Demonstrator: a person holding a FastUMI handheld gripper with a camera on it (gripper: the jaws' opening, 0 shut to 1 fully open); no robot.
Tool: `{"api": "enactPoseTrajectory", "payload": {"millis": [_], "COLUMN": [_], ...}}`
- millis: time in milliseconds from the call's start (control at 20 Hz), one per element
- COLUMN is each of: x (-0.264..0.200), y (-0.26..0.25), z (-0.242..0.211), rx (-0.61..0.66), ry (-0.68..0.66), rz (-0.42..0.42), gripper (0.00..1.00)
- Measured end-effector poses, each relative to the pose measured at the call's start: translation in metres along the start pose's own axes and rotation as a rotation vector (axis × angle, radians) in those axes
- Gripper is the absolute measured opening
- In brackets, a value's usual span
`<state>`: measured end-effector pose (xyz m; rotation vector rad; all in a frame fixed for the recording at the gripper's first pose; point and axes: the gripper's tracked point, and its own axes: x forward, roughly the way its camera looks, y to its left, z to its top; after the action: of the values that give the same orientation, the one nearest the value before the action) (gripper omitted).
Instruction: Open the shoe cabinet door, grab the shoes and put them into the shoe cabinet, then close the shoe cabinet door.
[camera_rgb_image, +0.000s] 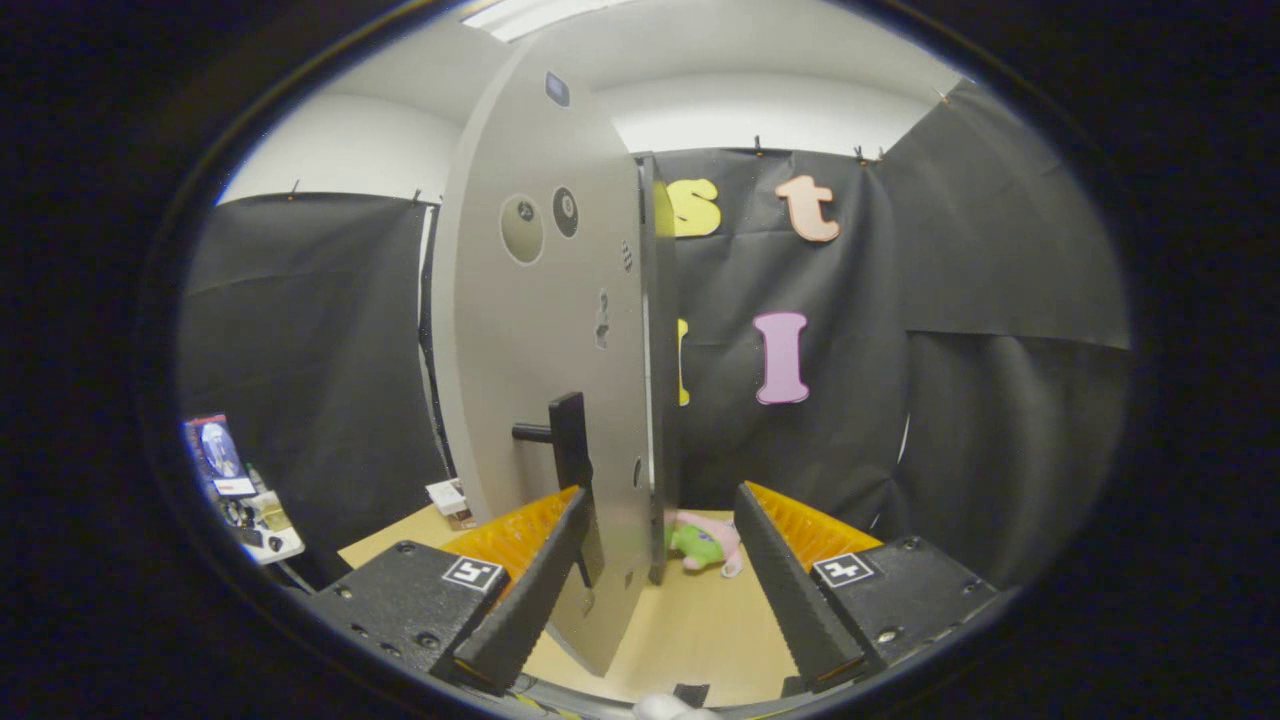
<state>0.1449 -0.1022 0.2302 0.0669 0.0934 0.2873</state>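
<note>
Grey flat cabinet door (545, 330) ajar | claw (655, 570) spread wide, gripping nothing, straddling door edge | step: opening | next: swing wider

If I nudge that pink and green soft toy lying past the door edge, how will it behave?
The soft toy looks plush, so it would probably squash and slide on the wooden tabletop rather than roll. It seems light. The open gripper straddles the cabinet door edge, short of it.
</note>
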Motion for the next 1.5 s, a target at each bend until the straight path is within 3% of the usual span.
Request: {"api": "enactPoseTrajectory", "payload": {"millis": [600, 950, 1200, 1500], "x": [0.046, 0.096, 0.102, 0.089], "y": [0.100, 0.188, 0.214, 0.219], "z": [-0.004, -0.001, -0.008, -0.010], "rx": [0.016, -0.022, -0.012, 0.002], "ry": [0.018, 0.005, 0.014, 0.010], "rz": [-0.048, 0.020, 0.027, -0.027], "gripper": [0.98, 1.00, 1.00, 1.00]}}
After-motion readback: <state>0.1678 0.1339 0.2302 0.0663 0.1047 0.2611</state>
